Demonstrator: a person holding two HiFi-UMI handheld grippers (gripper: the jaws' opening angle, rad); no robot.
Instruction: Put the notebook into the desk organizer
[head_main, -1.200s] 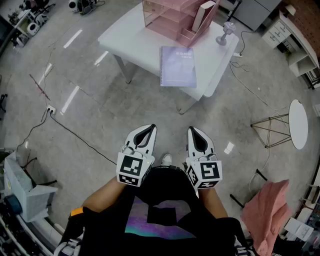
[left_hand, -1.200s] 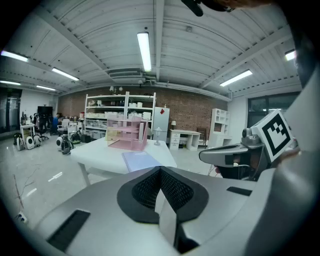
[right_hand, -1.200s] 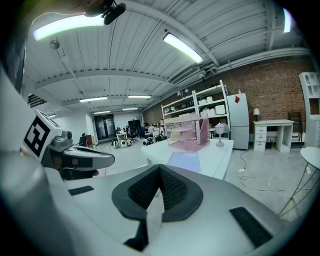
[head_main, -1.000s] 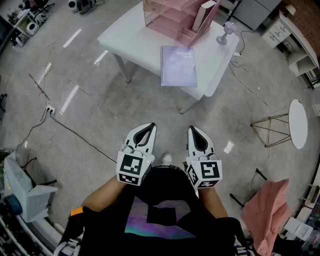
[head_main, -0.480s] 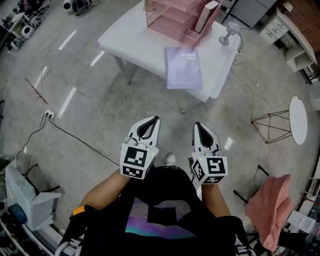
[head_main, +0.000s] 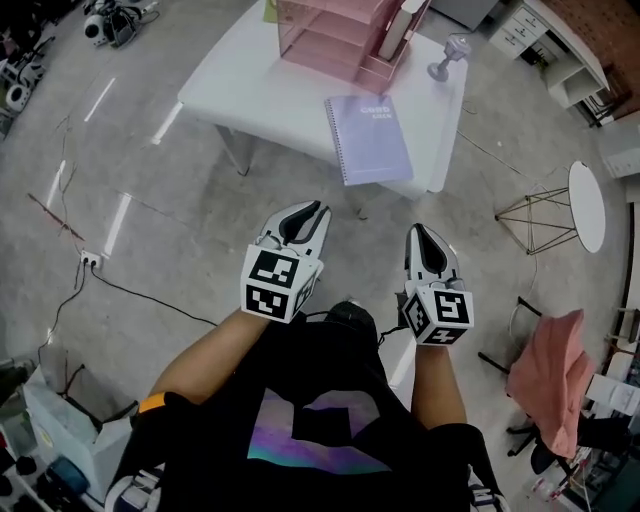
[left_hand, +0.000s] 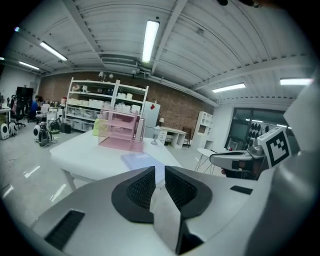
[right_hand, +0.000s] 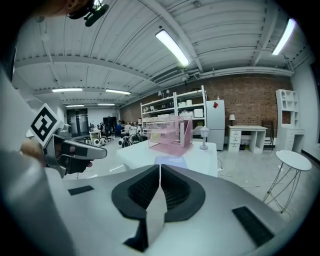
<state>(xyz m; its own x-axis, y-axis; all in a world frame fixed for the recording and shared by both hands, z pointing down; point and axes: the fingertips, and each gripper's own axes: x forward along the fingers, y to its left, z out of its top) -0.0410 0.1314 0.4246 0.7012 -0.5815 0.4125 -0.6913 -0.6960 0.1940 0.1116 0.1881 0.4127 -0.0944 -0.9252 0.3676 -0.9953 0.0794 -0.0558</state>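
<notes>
A lilac spiral notebook (head_main: 370, 138) (left_hand: 142, 160) (right_hand: 170, 161) lies flat at the near edge of the white table (head_main: 250, 80). Behind it stands the pink see-through desk organizer (head_main: 335, 35) (left_hand: 120, 132) (right_hand: 172, 135), with a white book (head_main: 400, 30) upright in its right slot. My left gripper (head_main: 318, 208) (left_hand: 159, 170) hangs over the floor short of the table; its jaws have just been opening, showing a narrow gap with nothing between them. Further right and a little further back, my right gripper (head_main: 418, 230) (right_hand: 160, 167) is shut and empty.
A small lamp (head_main: 447, 55) stands at the table's right side. A round white side table (head_main: 587, 205) on thin legs is on the right, a pink cloth (head_main: 550, 380) over a chair nearer me. A cable (head_main: 120, 285) runs across the floor at left.
Both grippers have moved forward toward the table, the left one further. The left jaws have parted slightly. The table and notebook sit closer in the head view.
</notes>
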